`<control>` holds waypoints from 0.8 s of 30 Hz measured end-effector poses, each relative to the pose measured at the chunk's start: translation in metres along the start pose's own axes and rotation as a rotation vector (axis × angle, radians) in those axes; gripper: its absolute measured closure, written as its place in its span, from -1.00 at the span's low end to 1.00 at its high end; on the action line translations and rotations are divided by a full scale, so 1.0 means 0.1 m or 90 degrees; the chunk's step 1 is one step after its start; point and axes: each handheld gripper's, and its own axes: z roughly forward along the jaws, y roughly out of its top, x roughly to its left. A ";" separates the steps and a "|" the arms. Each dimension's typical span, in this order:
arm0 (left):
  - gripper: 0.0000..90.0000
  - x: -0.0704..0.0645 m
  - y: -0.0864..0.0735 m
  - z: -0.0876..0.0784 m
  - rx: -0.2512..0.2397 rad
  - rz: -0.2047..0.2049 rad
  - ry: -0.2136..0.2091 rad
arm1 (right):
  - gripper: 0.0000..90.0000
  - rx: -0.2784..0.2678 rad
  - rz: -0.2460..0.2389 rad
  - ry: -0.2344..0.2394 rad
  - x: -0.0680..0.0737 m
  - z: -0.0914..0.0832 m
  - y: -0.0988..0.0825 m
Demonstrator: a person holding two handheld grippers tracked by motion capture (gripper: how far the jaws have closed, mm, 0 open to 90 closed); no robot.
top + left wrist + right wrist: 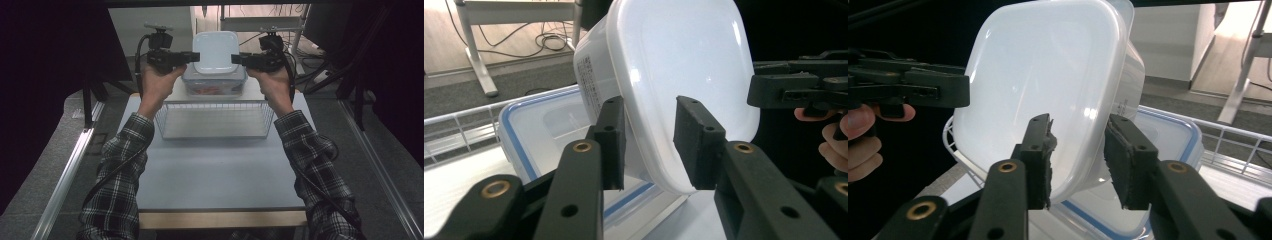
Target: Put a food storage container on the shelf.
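Observation:
A white plastic tub (pixel 216 52) leans tilted on top of a clear box with a blue-rimmed lid (pixel 215 85) at the far end of the table. My left gripper (pixel 197 55) reaches in from the left and my right gripper (pixel 234 59) from the right, both level with the tub's sides. In the left gripper view the tub's rim (pixel 674 55) passes between the jaws of the left gripper (pixel 649 142), with a gap at the pads. In the right gripper view the tub's corner (pixel 1043 65) sits between the jaws of the right gripper (pixel 1078 155), also with a gap.
A wire basket (pixel 215 120) stands on the grey table (pixel 215 170) just in front of the blue-rimmed box. A white desk frame and cables (pixel 260 20) lie on the floor beyond the table. Dark curtains hang on both sides.

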 end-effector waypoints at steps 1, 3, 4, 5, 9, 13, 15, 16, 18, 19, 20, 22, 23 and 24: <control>0.43 0.01 0.01 0.01 0.000 -0.001 0.002 | 0.37 0.002 -0.001 -0.004 0.00 0.01 0.01; 0.35 0.01 0.03 0.04 0.002 0.006 0.019 | 0.32 0.003 0.000 -0.016 0.01 0.03 0.03; 0.31 0.01 0.04 0.05 0.002 0.008 0.025 | 0.31 0.002 -0.001 -0.022 0.00 0.05 0.03; 0.29 0.01 0.05 0.06 0.002 0.012 0.031 | 0.31 0.001 -0.001 -0.024 0.00 0.05 0.04; 0.21 0.04 0.07 0.09 -0.004 0.013 0.046 | 0.29 -0.004 0.003 -0.031 -0.01 0.08 0.06; 0.17 0.06 0.09 0.13 -0.014 0.017 0.057 | 0.28 -0.013 -0.005 -0.043 0.00 0.11 0.07; 0.15 0.07 0.10 0.14 -0.016 0.021 0.063 | 0.27 -0.016 -0.004 -0.047 -0.01 0.12 0.08; 0.13 0.07 0.11 0.15 -0.017 0.023 0.064 | 0.26 -0.017 -0.003 -0.049 -0.01 0.12 0.08; 0.07 0.07 0.12 0.17 -0.016 0.034 0.068 | 0.22 -0.019 -0.001 -0.055 -0.02 0.13 0.09; 0.03 0.07 0.12 0.17 -0.014 0.038 0.069 | 0.21 -0.020 0.001 -0.054 -0.02 0.14 0.09; 0.00 0.06 0.12 0.17 -0.020 0.042 0.067 | 0.18 -0.020 0.002 -0.051 -0.03 0.14 0.10; -0.06 0.05 0.12 0.16 -0.020 0.047 0.058 | 0.13 -0.025 0.000 -0.048 -0.02 0.12 0.11; -0.09 0.04 0.13 0.15 -0.019 0.053 0.056 | 0.11 -0.025 -0.004 -0.047 -0.02 0.11 0.11; -0.12 0.03 0.12 0.14 -0.021 0.059 0.055 | 0.08 -0.028 -0.006 -0.044 -0.01 0.10 0.11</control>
